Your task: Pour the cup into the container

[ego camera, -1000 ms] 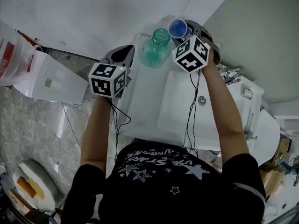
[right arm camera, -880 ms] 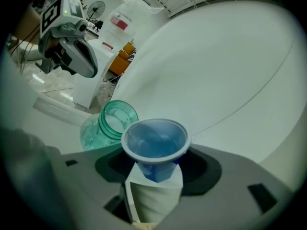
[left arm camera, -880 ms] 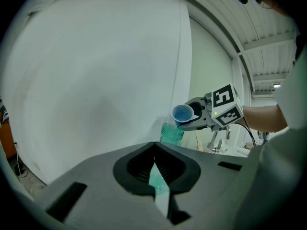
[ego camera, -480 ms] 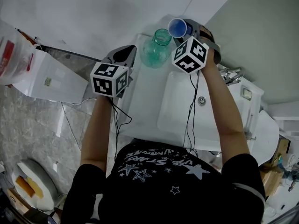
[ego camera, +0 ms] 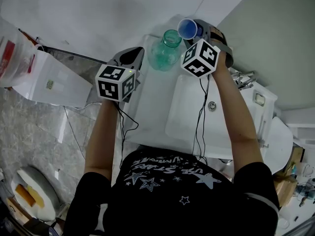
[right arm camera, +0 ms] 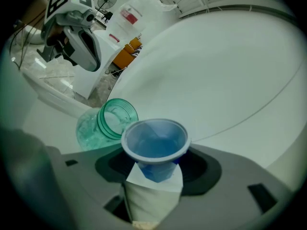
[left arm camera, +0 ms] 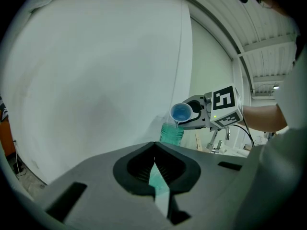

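1. The right gripper (right arm camera: 154, 172) is clenched on the blue cup (right arm camera: 154, 145), its jaws pressing on the cup's lower body. A white wrap shows on the near jaw.
2. The cup is in the air, tipped with its lip toward the green glass jar (ego camera: 165, 50). From the left gripper view the lip sits just above the jar's mouth, on its right side.
3. The jar stands upright on the white counter (ego camera: 147, 112), far and left of the sink basin (ego camera: 184, 127), close to the wall.
4. Over the last second very little has moved. The cup and right gripper have crept slightly right and away, and the tilt looks much the same.
5. That steadiness suggests the pour is being held rather than begun or ended. A thin pale thread seems to join lip and mouth, though it is too fine to be sure.
6. The left gripper (ego camera: 130, 58) has its jaws together on nothing and has risen a touch. It hangs near the jar's left side without touching it.
7. The blue inside the cup may be liquid still to go, so more tilt is probably needed.
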